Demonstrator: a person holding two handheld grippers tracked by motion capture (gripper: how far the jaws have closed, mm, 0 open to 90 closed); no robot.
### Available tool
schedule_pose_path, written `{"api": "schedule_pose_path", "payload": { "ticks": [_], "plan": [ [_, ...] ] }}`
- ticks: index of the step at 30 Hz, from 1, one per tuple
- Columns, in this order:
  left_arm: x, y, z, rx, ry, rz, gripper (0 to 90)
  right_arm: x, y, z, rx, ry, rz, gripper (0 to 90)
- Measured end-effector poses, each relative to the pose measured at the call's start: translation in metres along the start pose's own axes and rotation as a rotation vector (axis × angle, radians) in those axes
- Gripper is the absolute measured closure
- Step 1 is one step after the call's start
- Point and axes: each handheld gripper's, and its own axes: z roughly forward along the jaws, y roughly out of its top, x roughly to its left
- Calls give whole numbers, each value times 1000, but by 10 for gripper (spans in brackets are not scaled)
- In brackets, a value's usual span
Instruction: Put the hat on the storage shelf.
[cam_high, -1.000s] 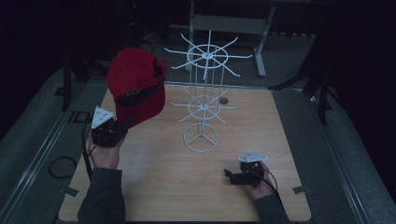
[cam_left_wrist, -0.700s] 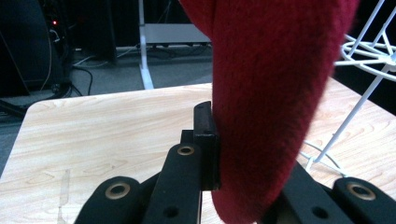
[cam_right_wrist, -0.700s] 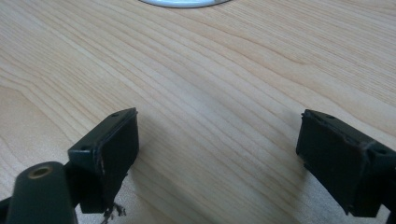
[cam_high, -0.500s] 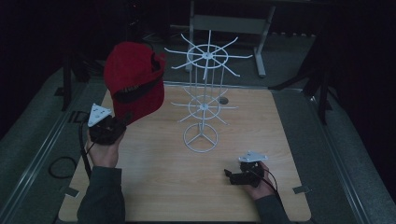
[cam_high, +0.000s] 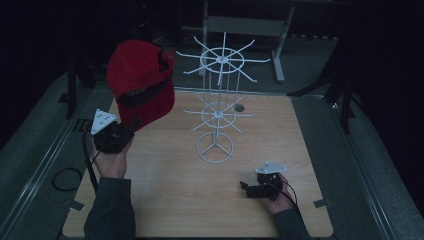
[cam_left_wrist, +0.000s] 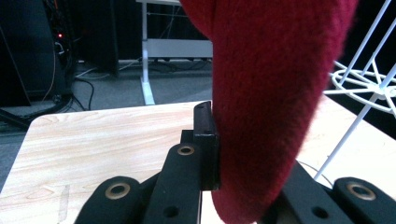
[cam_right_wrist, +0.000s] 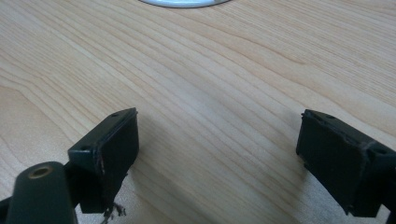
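One red cap (cam_high: 141, 82) is gripped by its brim in the left tool (cam_high: 131, 126), whose jaws are clamped tight on the fabric, and is held raised just left of the white wire rack (cam_high: 218, 107), level with its upper ring of prongs. The right tool (cam_high: 248, 188), with jaws spread wide and nothing between them, is rested on the surface (cam_high: 165, 200) in front of the rack's base. Judging by this, the carrying step is in hand; next, the cap would need to be brought across and hooked over a prong before the grip is loosened.
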Motion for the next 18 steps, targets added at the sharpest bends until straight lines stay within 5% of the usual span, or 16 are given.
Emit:
{"api": "schedule_pose_path", "payload": {
  "ticks": [18],
  "plan": [
    [-1,6,-4,-36,6,-23,859,0,0,0,0,0,1,129]
  ]
}}
